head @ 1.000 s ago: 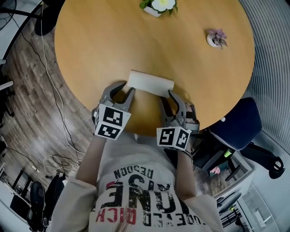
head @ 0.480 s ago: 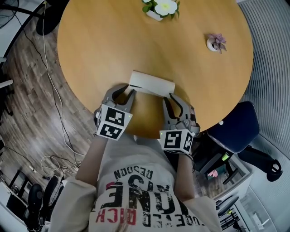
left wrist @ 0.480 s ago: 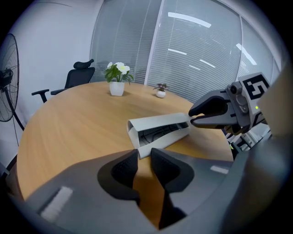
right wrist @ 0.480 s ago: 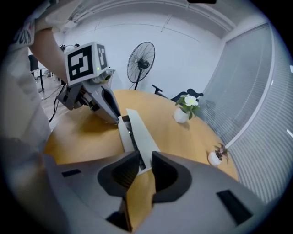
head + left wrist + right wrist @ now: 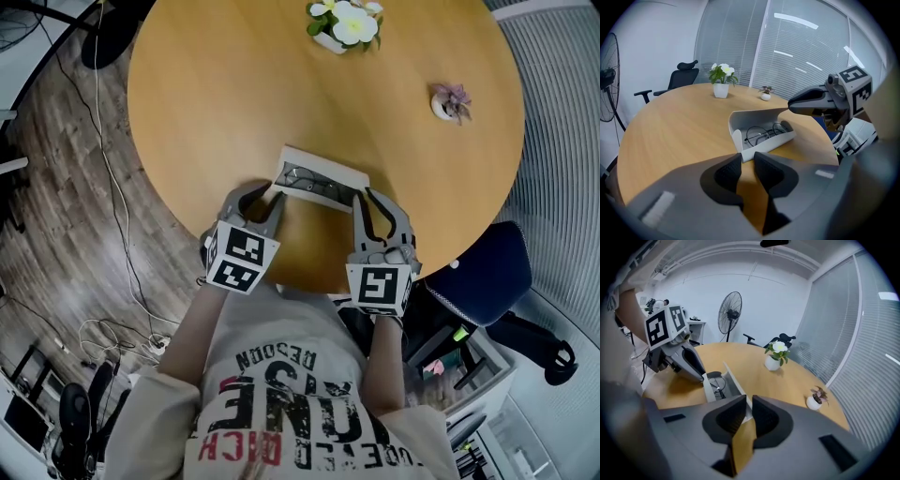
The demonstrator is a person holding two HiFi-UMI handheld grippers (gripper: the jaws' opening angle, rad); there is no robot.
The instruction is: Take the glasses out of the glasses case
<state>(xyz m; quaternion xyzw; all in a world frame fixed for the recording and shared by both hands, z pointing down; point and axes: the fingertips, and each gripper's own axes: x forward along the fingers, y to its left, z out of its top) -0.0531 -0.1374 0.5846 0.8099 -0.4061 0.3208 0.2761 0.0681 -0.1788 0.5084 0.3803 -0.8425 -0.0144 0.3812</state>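
Note:
A white glasses case (image 5: 323, 190) lies open near the front edge of the round wooden table (image 5: 206, 94). Its lid (image 5: 754, 116) stands raised, and thin dark-framed glasses (image 5: 761, 133) lie in the base. My left gripper (image 5: 265, 194) has the case's left end between its pads (image 5: 729, 172), and its jaws are closing on it. My right gripper (image 5: 367, 197) is at the right end. Its jaws are closing too, with the lid's white edge (image 5: 746, 404) pinched between them. In the right gripper view the glasses (image 5: 719, 386) show just beyond the left gripper's tip (image 5: 699, 373).
A white pot of white flowers (image 5: 342, 21) and a small pot plant (image 5: 450, 92) stand at the table's far side. A dark blue chair (image 5: 487, 262) sits right of the table's edge. A standing fan (image 5: 730, 315) is in the room behind.
The case was shut; now its lid is swung up and the glasses show. My right gripper has risen with the lid and its jaws have narrowed. The left gripper stayed put.

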